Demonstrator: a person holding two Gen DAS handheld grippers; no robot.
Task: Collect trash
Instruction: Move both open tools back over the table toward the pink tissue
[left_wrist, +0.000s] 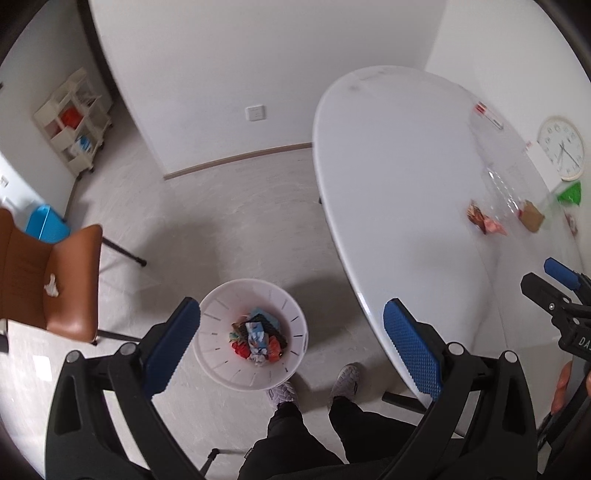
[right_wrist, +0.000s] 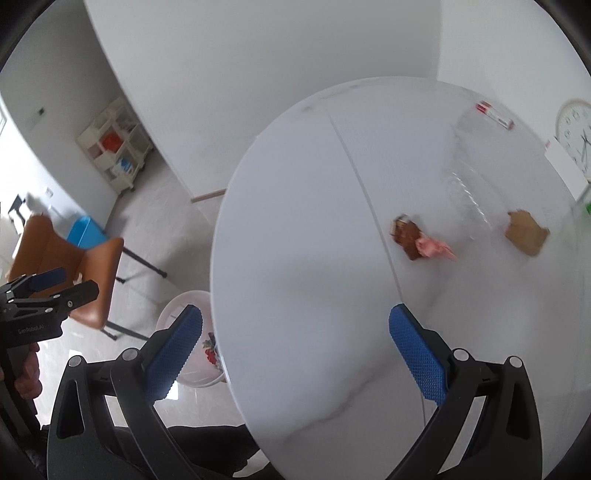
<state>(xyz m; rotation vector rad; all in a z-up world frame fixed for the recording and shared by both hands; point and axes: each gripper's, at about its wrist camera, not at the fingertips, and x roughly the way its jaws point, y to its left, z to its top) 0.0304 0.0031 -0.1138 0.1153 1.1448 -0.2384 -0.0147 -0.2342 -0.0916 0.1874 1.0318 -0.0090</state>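
Here, the left gripper (left_wrist: 291, 349) hung wide open and empty above the white trash basket (left_wrist: 221, 365), while the right gripper (right_wrist: 295, 350), equally spread and empty, faced the crumpled wrappers (right_wrist: 421, 242) on the table (right_wrist: 295, 258).

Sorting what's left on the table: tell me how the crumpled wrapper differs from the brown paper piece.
The crumpled wrapper is balled up, dark brown with a pink part; the brown paper piece is plain tan and lies flatter. The wrapper sits nearer the table's middle seam, the paper piece farther toward the clock side. Both rest on the table, ungripped, beyond the open right gripper.
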